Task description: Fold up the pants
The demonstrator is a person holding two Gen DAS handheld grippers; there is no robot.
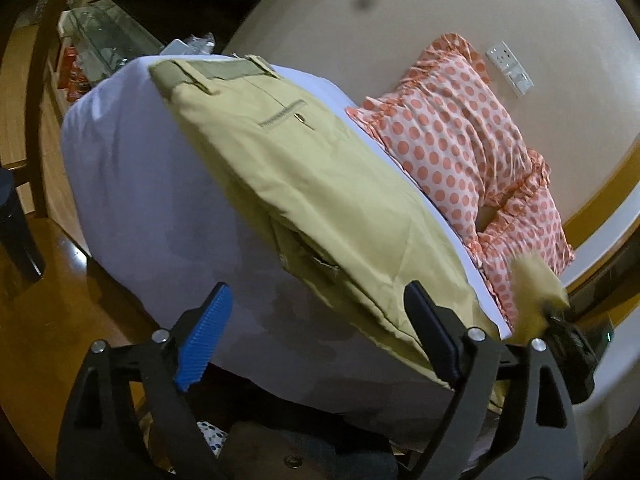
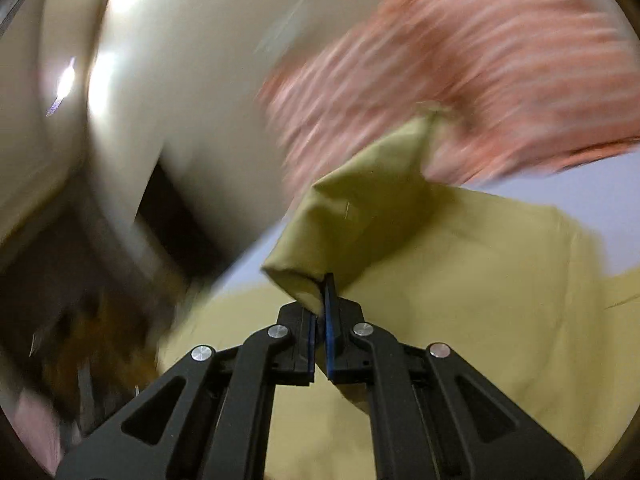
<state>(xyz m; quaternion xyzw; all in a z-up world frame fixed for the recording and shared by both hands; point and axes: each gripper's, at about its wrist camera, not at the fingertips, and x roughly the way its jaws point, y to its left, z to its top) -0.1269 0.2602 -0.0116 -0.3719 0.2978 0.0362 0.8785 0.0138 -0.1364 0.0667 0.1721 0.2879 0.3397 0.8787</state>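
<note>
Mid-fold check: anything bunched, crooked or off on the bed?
Only the pinched hem: the right gripper holds a bunched, twisted fold of the khaki pants lifted off the sheet. The waistband end lies flat. Right view is motion-blurred.

A: What room do I have on the bed (image 1: 132, 184)?

B: Bare sheet left of the pants (image 1: 288, 184); I can pass there.

A: Right side?

B: Blocked. Dotted pillows (image 1: 460, 128) lie just beside the pants, with the wall (image 1: 360, 48) behind them.
</note>
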